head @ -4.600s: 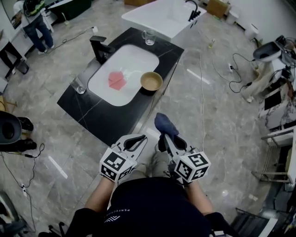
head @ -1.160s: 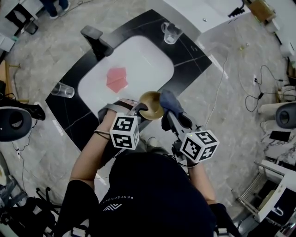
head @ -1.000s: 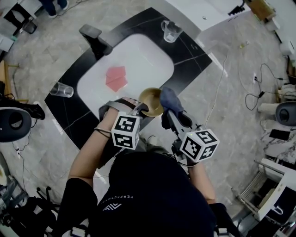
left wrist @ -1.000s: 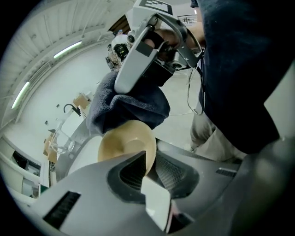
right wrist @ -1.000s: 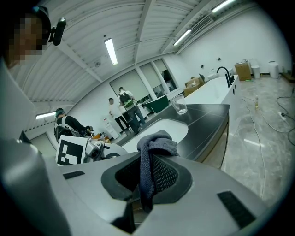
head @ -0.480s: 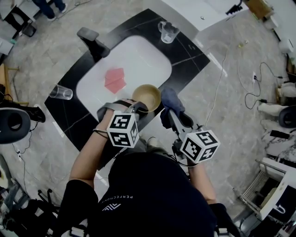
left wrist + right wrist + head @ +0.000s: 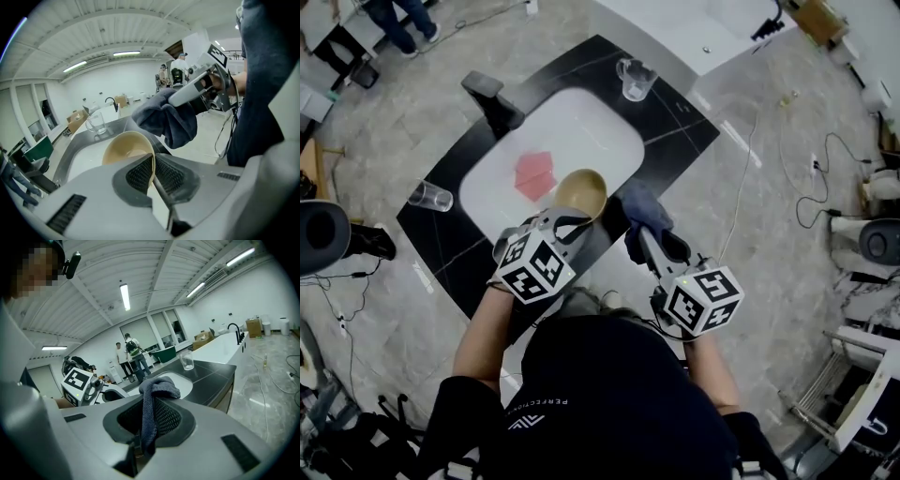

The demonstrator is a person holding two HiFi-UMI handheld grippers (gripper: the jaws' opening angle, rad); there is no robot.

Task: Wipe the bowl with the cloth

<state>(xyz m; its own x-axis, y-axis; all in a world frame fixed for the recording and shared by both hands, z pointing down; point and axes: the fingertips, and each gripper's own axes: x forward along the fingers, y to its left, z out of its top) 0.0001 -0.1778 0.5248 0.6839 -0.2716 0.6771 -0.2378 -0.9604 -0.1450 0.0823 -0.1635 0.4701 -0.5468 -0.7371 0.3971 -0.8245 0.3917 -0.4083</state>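
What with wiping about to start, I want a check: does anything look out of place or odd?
A pink folded piece lies stray in the white sink. The bowl tilts only because the left gripper pinches its rim; the right gripper grips the cloth. Nothing looks spilled or damaged.

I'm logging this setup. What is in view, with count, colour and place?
bowl: one, tan, over the sink's near edge
cloth: one, dark blue, beside the bowl
folded rag: one, pink, in the sink
counter: one, black, centre floor
sink: one, white, mid-counter
faucet: one, black, sink's far-left side
mug: one, clear, counter's far corner
tumbler: one, clear, counter's left end
left gripper: one, grey, shut on bowl's rim
right gripper: one, grey, shut on cloth
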